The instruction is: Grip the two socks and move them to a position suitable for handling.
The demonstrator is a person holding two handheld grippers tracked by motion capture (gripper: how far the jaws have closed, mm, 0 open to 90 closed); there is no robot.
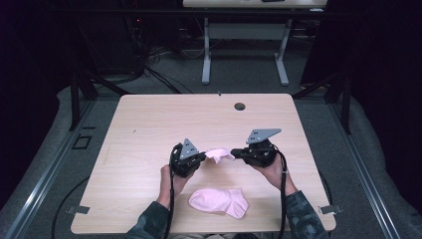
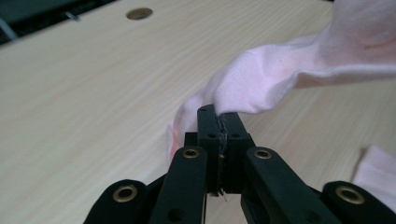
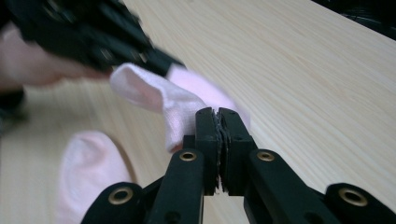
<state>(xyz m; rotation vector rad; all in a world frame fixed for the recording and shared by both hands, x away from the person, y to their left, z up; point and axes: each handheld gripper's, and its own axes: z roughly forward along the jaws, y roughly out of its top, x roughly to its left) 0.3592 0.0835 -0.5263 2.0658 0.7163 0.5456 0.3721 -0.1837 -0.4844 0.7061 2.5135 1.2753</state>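
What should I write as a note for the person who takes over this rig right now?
Left tool: shut on the held pink sock.
Right tool: shut on the same sock, at its other end.
The sock hangs between both tools, above the table.
The second pink sock lies flat near the front edge, untouched.
Done: one sock lifted by both tools.
Left, probably: to lay it with the second sock.
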